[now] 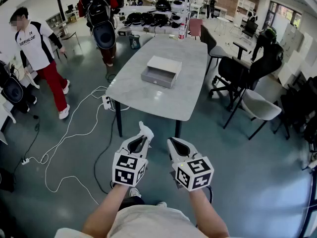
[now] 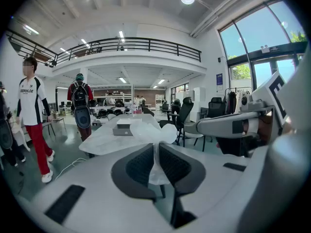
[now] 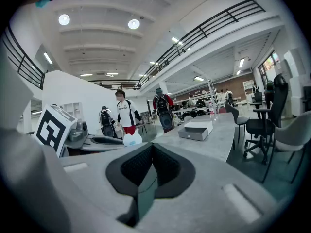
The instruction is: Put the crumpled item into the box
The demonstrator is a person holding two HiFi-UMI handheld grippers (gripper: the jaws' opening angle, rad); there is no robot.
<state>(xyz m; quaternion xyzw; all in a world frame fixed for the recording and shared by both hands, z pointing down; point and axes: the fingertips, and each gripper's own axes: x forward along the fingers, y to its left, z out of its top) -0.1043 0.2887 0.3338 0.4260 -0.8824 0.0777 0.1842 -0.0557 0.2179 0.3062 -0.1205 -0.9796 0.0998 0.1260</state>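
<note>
A white crumpled item [image 1: 145,128] sticks out of my left gripper [image 1: 143,137], whose jaws are shut on it; in the left gripper view the item [image 2: 154,132] bulges above the closed pads. My right gripper [image 1: 171,144] is held beside it, shut with nothing between its jaws [image 3: 152,152]. Both grippers hang over the floor, short of the near end of the grey table [image 1: 148,100]. The grey box [image 1: 161,72], its white lid set back, stands mid-table, also seen as the box [image 2: 123,127] and the box [image 3: 196,129] from the two grippers.
Office chairs [image 1: 237,78] stand along the table's right side. White cables [image 1: 74,128] and a power strip [image 1: 107,102] lie on the floor at left. A person in red trousers [image 1: 42,58] walks at far left; another with a backpack [image 1: 100,19] stands beyond.
</note>
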